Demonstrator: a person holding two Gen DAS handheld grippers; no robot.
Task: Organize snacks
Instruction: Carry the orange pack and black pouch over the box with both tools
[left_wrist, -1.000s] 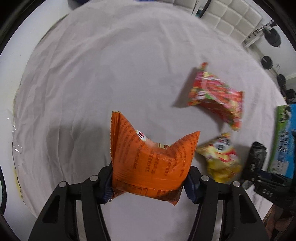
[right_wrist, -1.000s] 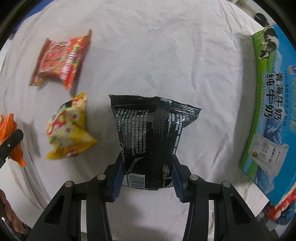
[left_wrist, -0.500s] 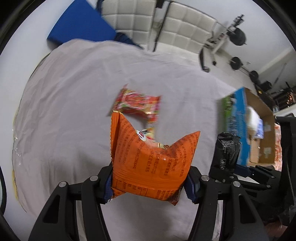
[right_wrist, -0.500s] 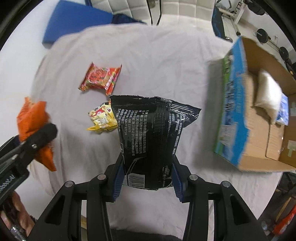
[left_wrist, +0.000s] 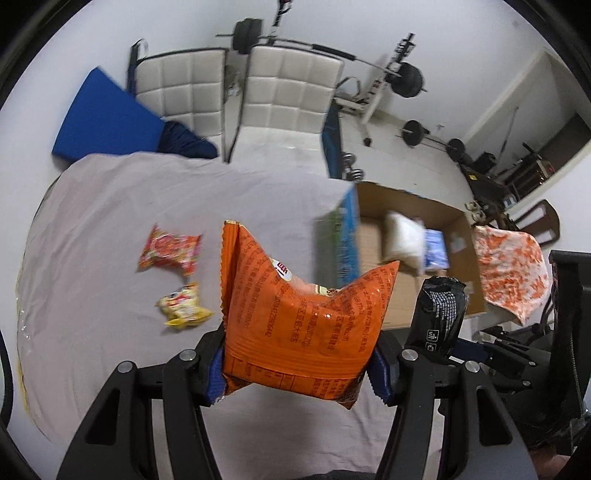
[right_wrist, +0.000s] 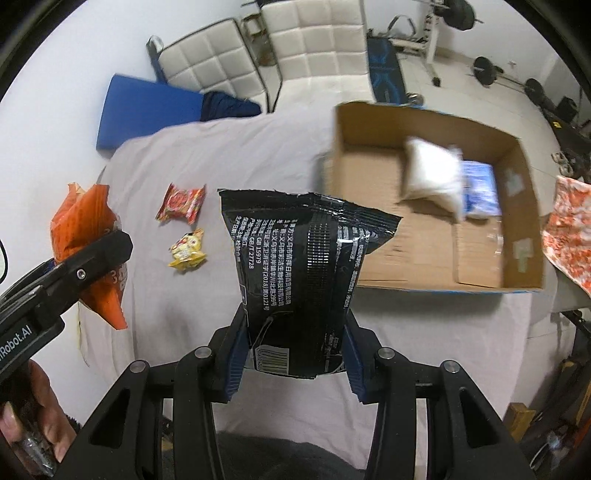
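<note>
Your left gripper (left_wrist: 295, 369) is clamped on the orange snack bag (left_wrist: 295, 314), its fingers pinching the lower sides so the bag stands up between them. Your right gripper (right_wrist: 293, 354) grips the black snack bag (right_wrist: 303, 273) the same way, jaws closed against its lower edge near the barcode.

A second ago both cameras looked almost straight down at the white cloth (left_wrist: 110, 221); now you have lifted both bags clear and swung toward the open cardboard box (right_wrist: 524, 206), which has come into view ahead and to the right of each pair of fingers. It already holds a white packet (right_wrist: 432, 177) and a blue one (right_wrist: 480, 188).

Left behind on the cloth, ahead and to the left of your fingers, lie a red packet (left_wrist: 170, 249) and a yellow packet (left_wrist: 184, 306), just beside each other. Both carried bags look ready to drop into the box; those two probably come next.
</note>
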